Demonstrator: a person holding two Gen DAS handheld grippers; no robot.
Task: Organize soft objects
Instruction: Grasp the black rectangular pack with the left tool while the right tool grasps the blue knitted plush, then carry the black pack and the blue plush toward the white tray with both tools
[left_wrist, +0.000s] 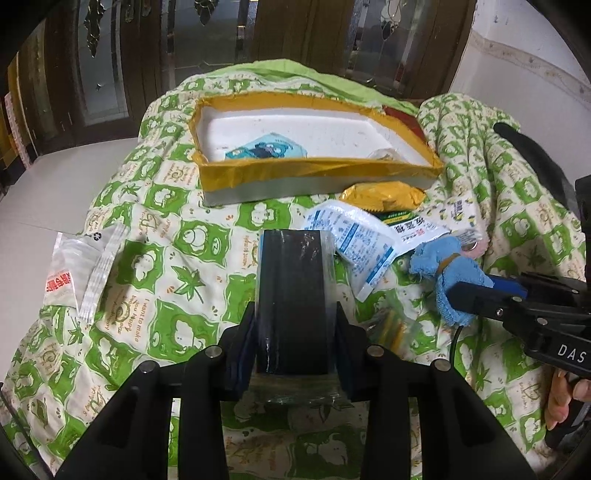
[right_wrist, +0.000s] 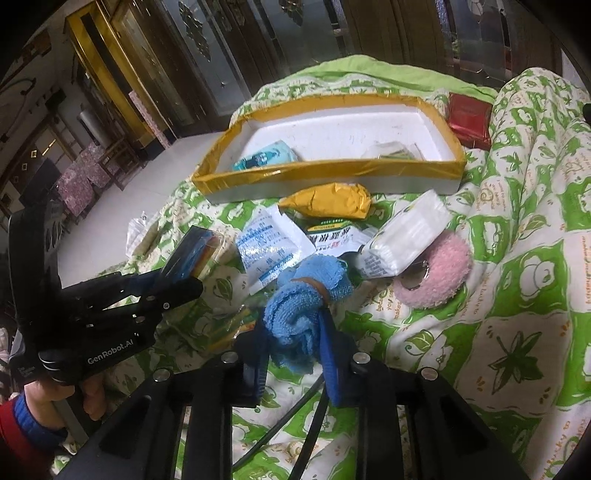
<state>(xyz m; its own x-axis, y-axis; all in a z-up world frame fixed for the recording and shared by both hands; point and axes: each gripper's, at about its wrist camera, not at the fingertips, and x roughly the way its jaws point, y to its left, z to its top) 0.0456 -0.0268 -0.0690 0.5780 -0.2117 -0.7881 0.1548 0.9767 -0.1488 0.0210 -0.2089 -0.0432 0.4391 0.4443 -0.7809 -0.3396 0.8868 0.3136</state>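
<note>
The left gripper (left_wrist: 295, 325) is clamped on a dark packet in clear wrap (left_wrist: 293, 295), its jaws narrowed to the packet's width and both pads pressed against its sides. From the right wrist view the packet (right_wrist: 195, 254) shows coloured layers inside the wrap and is held up off the quilt. The right gripper (right_wrist: 295, 343) is pinched tight on a rolled blue cloth (right_wrist: 295, 314) bound with a brown band, the roll squeezed between blue pads.

Everything sits on a green-and-white quilt (left_wrist: 147, 266) printed with leaves. On its left side lies a clear bag with red print (left_wrist: 70, 273). At the middle, just beyond the grippers, sit a white-and-blue sachet (left_wrist: 354, 243), a green-and-white printed sachet (right_wrist: 332, 232) and a crumpled yellow packet (right_wrist: 328, 201), overlapping. To the right lie a white tissue pack (right_wrist: 402, 236) and a pink fluffy ring (right_wrist: 436, 273), touching. Behind them stands a shallow white tray with a yellow-taped rim (left_wrist: 314, 168), holding a blue wrapped pack (left_wrist: 266, 146) and a small clear bag (right_wrist: 395, 151). A red box (right_wrist: 469, 118) lies just past the tray's right end.

Dark wooden doors with patterned glass stand behind, and pale floor tile lies to the left. The quilt drops away on the left; on the right it rises in a high fold (right_wrist: 535, 184). Most of the tray floor between its two contents is bare.
</note>
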